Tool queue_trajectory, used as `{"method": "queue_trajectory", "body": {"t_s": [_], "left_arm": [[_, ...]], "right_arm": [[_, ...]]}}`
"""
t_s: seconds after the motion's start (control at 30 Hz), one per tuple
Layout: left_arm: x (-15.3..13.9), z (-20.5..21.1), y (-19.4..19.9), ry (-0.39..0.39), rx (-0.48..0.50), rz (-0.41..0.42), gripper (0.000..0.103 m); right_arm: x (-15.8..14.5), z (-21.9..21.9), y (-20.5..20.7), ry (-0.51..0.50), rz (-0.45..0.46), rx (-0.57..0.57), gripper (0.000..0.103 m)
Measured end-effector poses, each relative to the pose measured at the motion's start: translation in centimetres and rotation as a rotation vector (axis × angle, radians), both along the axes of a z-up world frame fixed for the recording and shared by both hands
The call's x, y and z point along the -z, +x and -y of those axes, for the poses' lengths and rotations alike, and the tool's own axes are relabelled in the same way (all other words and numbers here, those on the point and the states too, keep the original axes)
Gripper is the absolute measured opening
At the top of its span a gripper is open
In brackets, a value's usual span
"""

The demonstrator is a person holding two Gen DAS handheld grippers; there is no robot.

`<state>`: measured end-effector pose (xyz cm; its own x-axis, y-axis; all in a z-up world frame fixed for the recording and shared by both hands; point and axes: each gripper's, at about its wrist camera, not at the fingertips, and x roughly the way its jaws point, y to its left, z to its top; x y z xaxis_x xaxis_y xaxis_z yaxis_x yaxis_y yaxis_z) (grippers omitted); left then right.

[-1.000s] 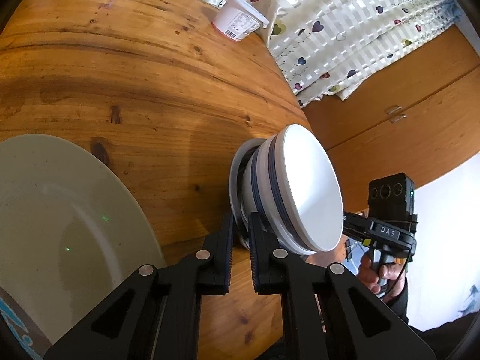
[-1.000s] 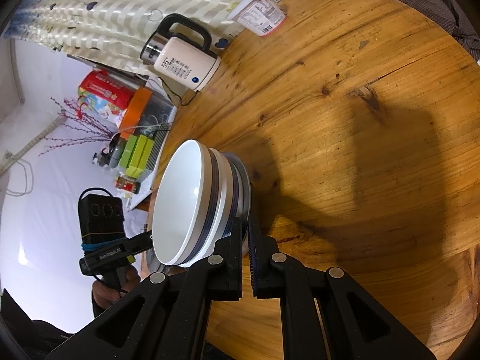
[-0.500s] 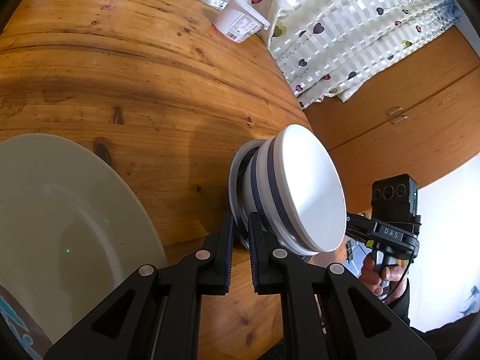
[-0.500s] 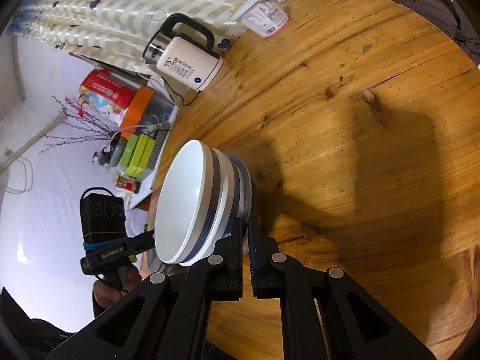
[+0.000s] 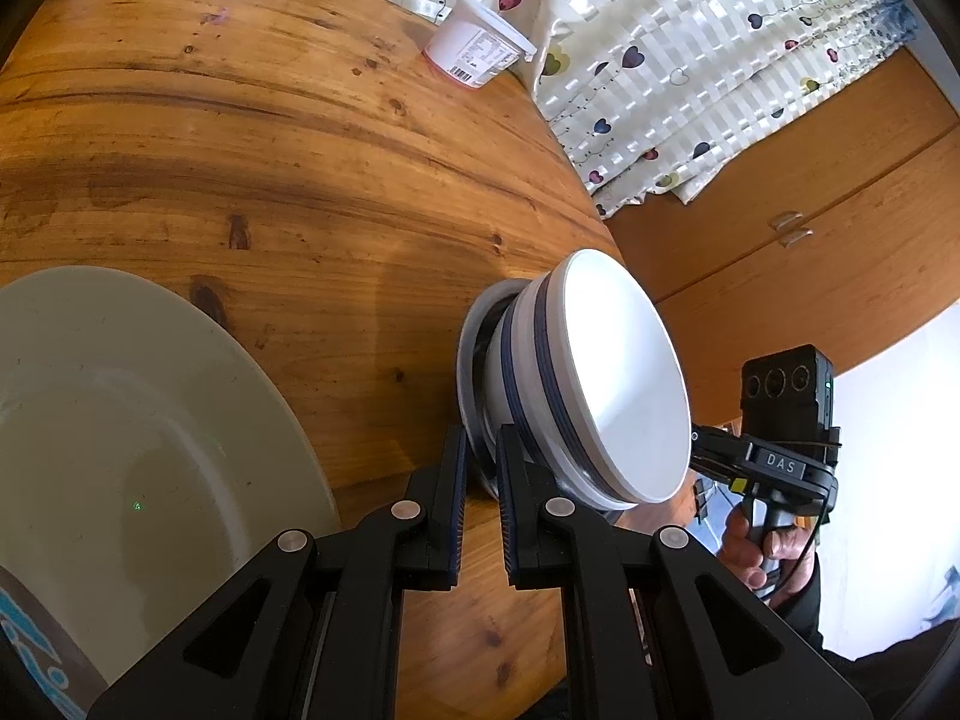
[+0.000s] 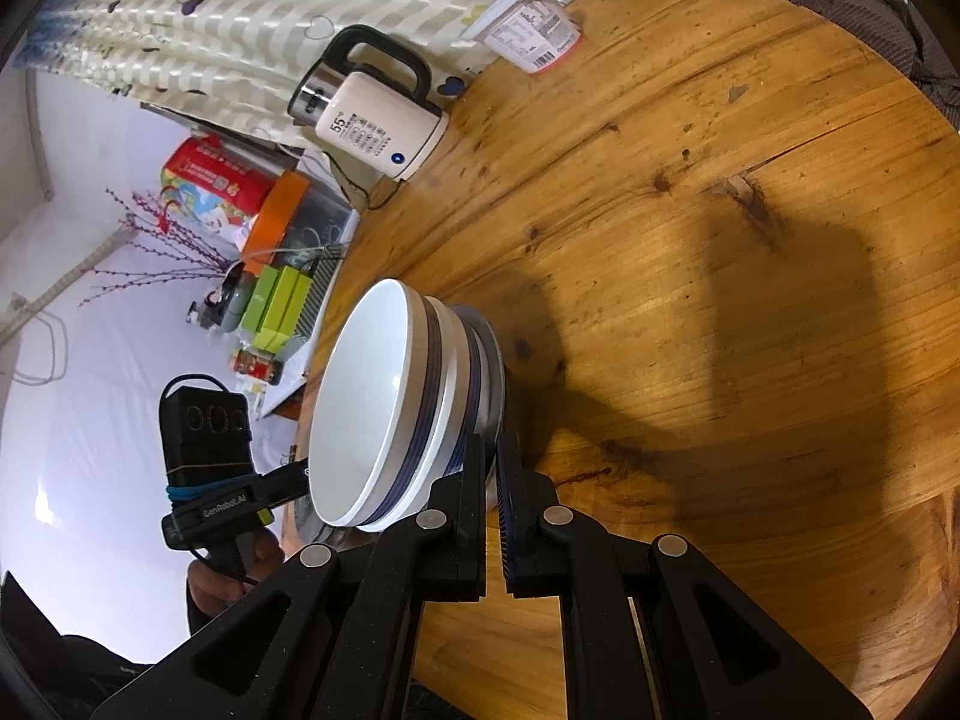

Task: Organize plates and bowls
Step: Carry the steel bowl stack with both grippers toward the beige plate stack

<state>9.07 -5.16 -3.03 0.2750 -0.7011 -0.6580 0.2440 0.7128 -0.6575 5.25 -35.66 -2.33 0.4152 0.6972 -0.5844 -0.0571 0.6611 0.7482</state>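
Gripping plate (image 5: pixel 471 360) rim, both claws (image 5: pixel 480 468) (image 6: pixel 492 474)

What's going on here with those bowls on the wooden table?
A person holds a gripper in each hand, and both grippers pinch opposite edges of the small plate under a stack of two blue-banded bowls. The left gripper and right gripper are shut on its rim. A large pale plate sits nearby on the table.
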Motion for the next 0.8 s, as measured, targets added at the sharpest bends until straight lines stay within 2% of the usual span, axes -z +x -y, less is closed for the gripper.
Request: {"method": "queue_trajectory", "body": {"t_s": [0.3, 0.53, 0.8], "left_arm": [[0.0, -0.2, 0.2, -0.005, 0.006, -0.005, 0.010], [0.1, -0.2, 0.3, -0.008, 0.008, -0.004, 0.010], [-0.1, -0.2, 0.1, -0.004, 0.009, 0.008, 0.009]], "right_arm": [[1.3, 1.1, 1.2, 0.096, -0.032, -0.061, 0.007], [1.4, 1.1, 1.8, 0.109, -0.012, -0.107, 0.007], [1.5, 1.1, 1.4, 0.122, 0.001, -0.084, 0.006]]}}
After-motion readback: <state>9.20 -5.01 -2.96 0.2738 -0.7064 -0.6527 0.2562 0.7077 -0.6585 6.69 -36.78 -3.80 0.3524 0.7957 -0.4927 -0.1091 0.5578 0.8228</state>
